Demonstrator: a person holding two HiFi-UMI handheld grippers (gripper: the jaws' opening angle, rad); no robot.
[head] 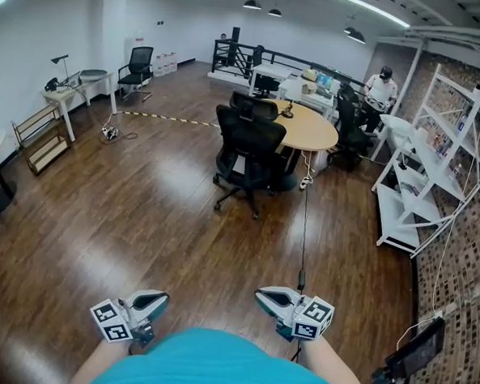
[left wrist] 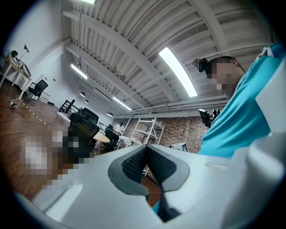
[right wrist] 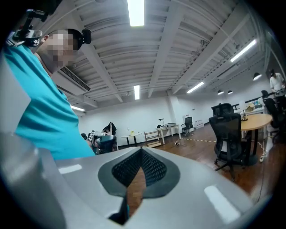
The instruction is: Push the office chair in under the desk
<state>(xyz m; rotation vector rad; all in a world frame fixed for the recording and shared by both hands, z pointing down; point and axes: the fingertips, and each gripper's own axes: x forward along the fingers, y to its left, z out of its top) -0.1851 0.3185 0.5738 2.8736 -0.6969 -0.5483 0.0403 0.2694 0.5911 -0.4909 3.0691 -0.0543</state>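
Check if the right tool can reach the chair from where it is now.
Probably not. The right tool, shut and empty, sits close to the body, and the chair stands far off across the floor. Only a thin cable lies that way, so walking closer should fix it.

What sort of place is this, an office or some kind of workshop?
Most likely an open-plan office in a loft-like room: a black office chair stands at a round wooden desk, and white shelves line a brick wall.
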